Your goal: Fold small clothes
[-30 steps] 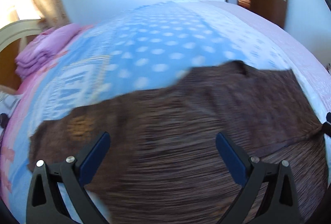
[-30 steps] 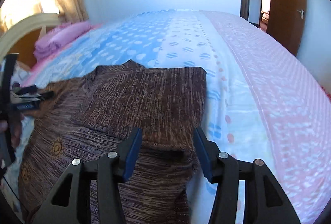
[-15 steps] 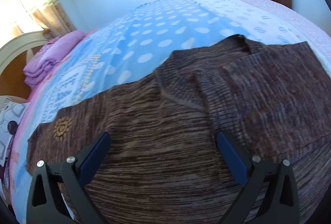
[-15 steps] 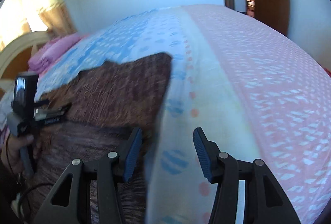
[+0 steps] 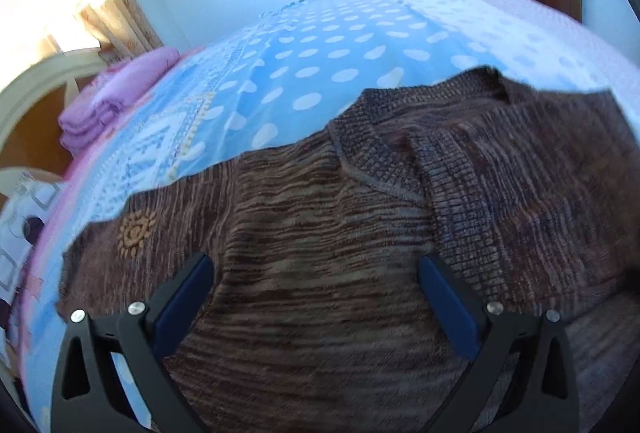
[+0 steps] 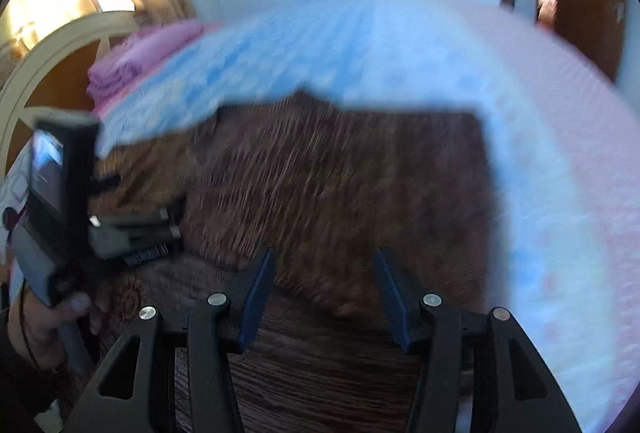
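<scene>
Here, a brown knitted sweater (image 5: 340, 233) lies spread on the bed (image 5: 320, 45), partly folded, one panel doubled over its body toward the pink side of the bedspread. The left tongs (image 5: 316, 285) hover over it with blue pads wide apart, nothing between them. The right tongs (image 6: 324, 285) stand apart too, above the folded panel, the view blurred. Folded purple bedding (image 5: 108, 101) sits by the headboard (image 6: 52, 49) at the bed's far corner.
</scene>
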Demonstrator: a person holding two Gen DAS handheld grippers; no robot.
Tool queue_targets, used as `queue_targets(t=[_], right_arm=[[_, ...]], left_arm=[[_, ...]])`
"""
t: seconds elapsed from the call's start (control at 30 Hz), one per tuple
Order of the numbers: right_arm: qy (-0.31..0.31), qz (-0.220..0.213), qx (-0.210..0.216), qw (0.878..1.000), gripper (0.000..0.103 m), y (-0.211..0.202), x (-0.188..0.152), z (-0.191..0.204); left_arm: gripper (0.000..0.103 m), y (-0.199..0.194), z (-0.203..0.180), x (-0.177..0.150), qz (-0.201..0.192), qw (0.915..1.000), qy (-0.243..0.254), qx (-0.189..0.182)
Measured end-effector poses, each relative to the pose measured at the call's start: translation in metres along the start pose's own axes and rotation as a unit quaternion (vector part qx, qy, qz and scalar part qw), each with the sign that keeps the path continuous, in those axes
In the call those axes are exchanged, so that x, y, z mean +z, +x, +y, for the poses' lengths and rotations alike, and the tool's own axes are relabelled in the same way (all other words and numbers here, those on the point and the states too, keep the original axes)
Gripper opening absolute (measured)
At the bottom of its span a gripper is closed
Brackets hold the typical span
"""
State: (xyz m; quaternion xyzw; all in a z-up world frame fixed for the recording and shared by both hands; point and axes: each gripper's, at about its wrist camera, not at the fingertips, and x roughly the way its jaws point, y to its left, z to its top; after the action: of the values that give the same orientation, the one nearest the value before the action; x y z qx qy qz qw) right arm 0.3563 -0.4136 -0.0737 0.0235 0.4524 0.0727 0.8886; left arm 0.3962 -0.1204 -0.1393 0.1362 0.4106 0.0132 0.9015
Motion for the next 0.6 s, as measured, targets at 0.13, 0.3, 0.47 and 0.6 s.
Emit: queue_targets(t=[0.13,0.3,0.47,0.6], right_arm=[[-0.037,-0.024,0.007,0.999,0.054,-0.019,0.003,0.024],[-0.069,-0.025,0.028,0.997,0.054,0.006,0.029,0.055],[-0.099,-0.004,0.02,0.995,0.055,0.038,0.027,0.089],[-0.143,-0.005,0.023,0.989,0.056,0.04,0.018,0.105]], left_arm=[[0.103,-0.024,0.041,-0.015,-0.031,0.9993,-0.019,-0.006],[0.103,-0.017,0.106,-0.029,-0.024,0.9974,-0.05,0.047],[0.103,0.0,0.19,-0.044,-0.003,0.9881,-0.116,0.101],[0.103,0.01,0.241,-0.059,0.011,0.9777,-0.157,0.139]])
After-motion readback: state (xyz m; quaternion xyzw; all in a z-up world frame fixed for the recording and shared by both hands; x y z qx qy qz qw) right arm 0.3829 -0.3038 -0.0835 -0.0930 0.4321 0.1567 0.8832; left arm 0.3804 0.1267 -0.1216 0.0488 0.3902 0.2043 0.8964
